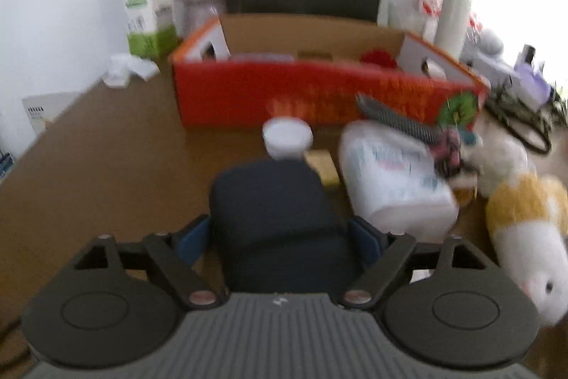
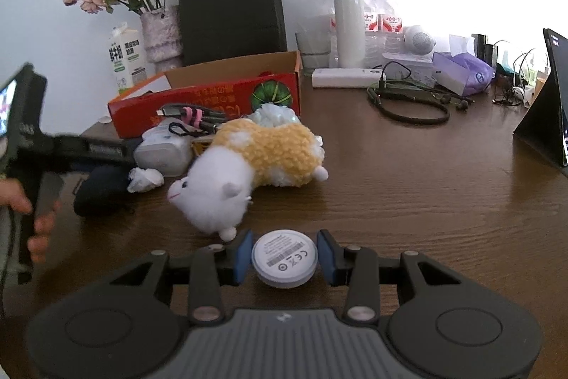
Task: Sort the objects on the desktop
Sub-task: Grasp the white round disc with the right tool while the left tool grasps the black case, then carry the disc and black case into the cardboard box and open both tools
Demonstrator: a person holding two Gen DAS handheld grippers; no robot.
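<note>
The surface looks like brown wood with visible grain and a soft sheen. The box is cardboard, printed red outside, raw brown inside. Beside it, the toy is fluffy plush, yellow and white. The disc in the right claw looks like smooth white plastic with a printed label. The dark bottle between the left claw's blue pads seems matt, its cap white plastic. Behind the box, the bag is matt black paper.
</note>
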